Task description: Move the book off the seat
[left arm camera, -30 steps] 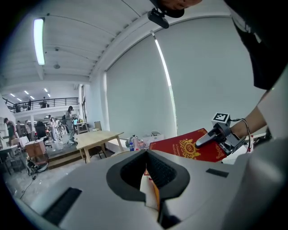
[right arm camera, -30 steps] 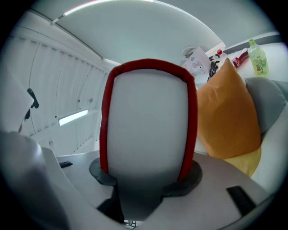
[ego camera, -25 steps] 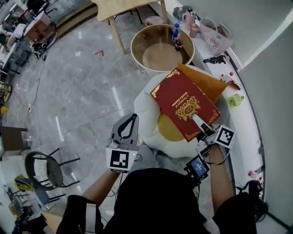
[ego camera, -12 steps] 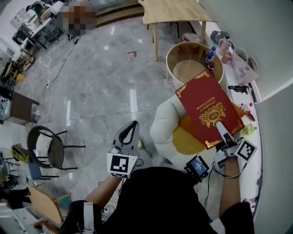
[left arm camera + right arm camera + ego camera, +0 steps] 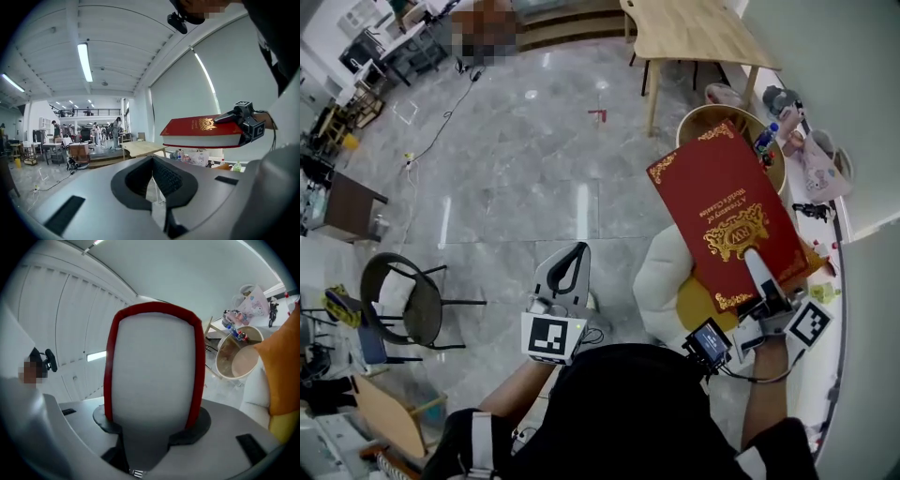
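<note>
A thick red book [image 5: 722, 211] with gold ornament hangs in the air, lifted clear of the white seat [image 5: 661, 281] and its yellow cushion [image 5: 698, 305]. My right gripper [image 5: 757, 281] is shut on the book's near edge, one finger lying on the cover. In the right gripper view the book's white page edge [image 5: 154, 371] fills the space between the jaws. My left gripper [image 5: 565, 272] hovers over the floor to the left of the seat, shut and holding nothing. In the left gripper view the book [image 5: 201, 133] shows level, at the right.
A round wooden tub [image 5: 703, 122] stands beyond the seat, half hidden by the book. A wooden table [image 5: 694, 33] is farther back. A white ledge [image 5: 830, 281] with bottles and a bag runs along the right wall. A black chair [image 5: 408, 300] stands at left.
The right gripper has raised the book off the seat and carried it higher and farther out. The view has swung left. The left gripper has held still.
</note>
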`<action>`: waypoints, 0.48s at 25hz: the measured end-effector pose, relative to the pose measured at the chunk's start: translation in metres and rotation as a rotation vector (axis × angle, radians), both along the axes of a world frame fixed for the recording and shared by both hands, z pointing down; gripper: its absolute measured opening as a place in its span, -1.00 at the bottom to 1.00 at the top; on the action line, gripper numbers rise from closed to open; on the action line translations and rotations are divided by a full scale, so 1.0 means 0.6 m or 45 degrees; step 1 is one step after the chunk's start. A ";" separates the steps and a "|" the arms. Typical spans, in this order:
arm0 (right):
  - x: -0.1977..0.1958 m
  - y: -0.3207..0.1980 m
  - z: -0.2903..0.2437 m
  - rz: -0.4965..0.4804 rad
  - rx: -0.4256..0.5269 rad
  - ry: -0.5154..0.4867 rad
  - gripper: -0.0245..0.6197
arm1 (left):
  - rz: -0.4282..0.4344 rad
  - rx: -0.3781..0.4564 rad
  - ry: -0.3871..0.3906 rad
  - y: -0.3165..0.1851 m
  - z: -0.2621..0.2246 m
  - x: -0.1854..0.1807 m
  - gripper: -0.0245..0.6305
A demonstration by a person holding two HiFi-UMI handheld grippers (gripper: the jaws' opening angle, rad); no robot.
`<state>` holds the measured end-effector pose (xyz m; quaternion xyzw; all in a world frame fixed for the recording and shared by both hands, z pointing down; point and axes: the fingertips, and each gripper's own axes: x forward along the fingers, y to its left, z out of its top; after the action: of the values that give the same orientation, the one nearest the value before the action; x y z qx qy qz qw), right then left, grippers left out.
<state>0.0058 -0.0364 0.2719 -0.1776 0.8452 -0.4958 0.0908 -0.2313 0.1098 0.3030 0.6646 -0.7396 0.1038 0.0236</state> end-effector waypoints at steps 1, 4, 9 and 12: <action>-0.032 0.002 -0.001 0.001 -0.003 -0.020 -0.19 | -0.006 0.012 0.008 0.001 -0.004 -0.023 -0.89; -0.120 0.007 -0.002 0.002 -0.017 -0.070 -0.19 | -0.015 0.053 0.015 0.006 -0.012 -0.091 -0.89; -0.248 0.011 -0.007 -0.015 -0.003 -0.118 -0.19 | -0.019 0.086 0.014 0.009 -0.017 -0.200 -0.89; -0.313 0.023 -0.009 -0.029 0.029 -0.099 -0.19 | -0.008 0.086 0.014 0.015 -0.017 -0.254 -0.89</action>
<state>-0.1820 -0.0225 0.2667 -0.1477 0.8485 -0.4938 0.1199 -0.3835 0.1190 0.2927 0.6633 -0.7446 0.0752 0.0057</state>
